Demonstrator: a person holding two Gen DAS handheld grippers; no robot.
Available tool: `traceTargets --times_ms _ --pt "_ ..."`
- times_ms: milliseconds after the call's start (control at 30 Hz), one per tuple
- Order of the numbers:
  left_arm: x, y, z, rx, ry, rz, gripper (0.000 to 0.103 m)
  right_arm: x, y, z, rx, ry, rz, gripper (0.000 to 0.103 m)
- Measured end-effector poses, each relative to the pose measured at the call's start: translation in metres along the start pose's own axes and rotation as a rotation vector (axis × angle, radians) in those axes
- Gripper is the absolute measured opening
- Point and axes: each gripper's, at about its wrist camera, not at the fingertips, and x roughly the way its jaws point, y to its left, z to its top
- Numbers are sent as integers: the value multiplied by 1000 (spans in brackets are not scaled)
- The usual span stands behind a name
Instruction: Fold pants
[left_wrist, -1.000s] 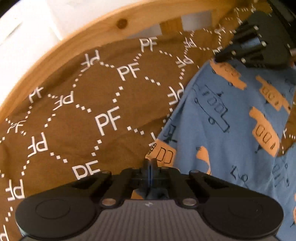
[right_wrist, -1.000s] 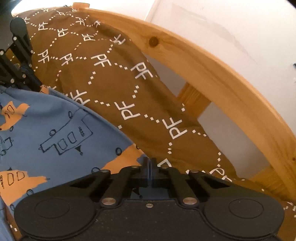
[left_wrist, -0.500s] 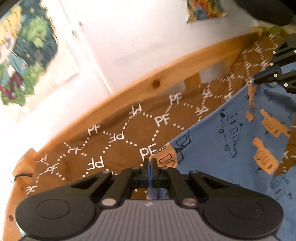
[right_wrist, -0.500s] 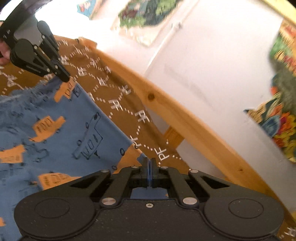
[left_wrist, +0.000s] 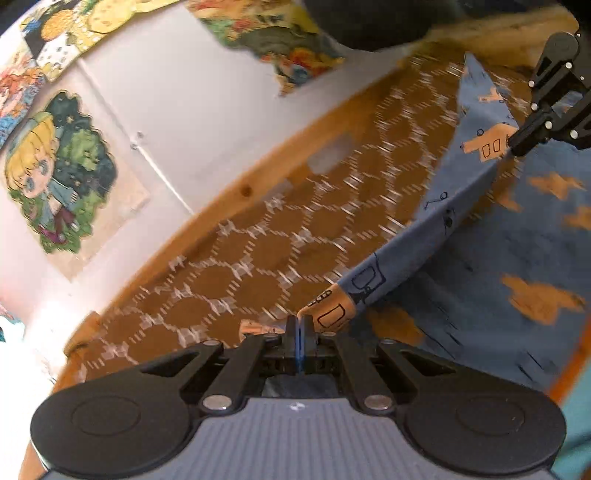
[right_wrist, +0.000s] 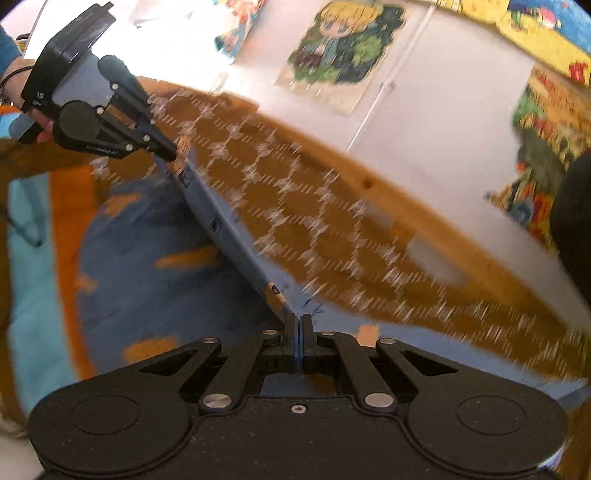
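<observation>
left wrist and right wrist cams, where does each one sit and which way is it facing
Left wrist: sits on the left gripper, looking along its shut fingers, which pinch the blue pants, across the brown bedspread to the wooden rail and wall posters; the right gripper shows at upper right.
Right wrist: sits on the right gripper, also shut on the pants' edge, facing the same rail; the left gripper and a hand show at upper left.
Shared: pants edge stretched between both grippers, bedspread, rail, cartoon poster.
</observation>
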Motion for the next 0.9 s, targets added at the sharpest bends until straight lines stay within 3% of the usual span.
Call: traceTargets --times_ms 167,300,400,567,767,900 --pt "5 -32 -30 48 62 -49 0 -6 43 -34 64 60 19 0" --pt "5 -45 -48 63 83 -46 0 -1 56 -47 150 79 28 0" --pt "4 -46 -44 95 58 -21 0 0 62 -49 156 79 32 0" --pt "-16 -42 -34 245 -21 32 0 -9 64 -43 173 66 39 0" --pt "-8 -51 -50 307 53 -41 0 -6 78 -52 151 122 89 0" --pt "-12 -53 -52 305 43 -50 0 -8 80 -51 154 115 93 0"
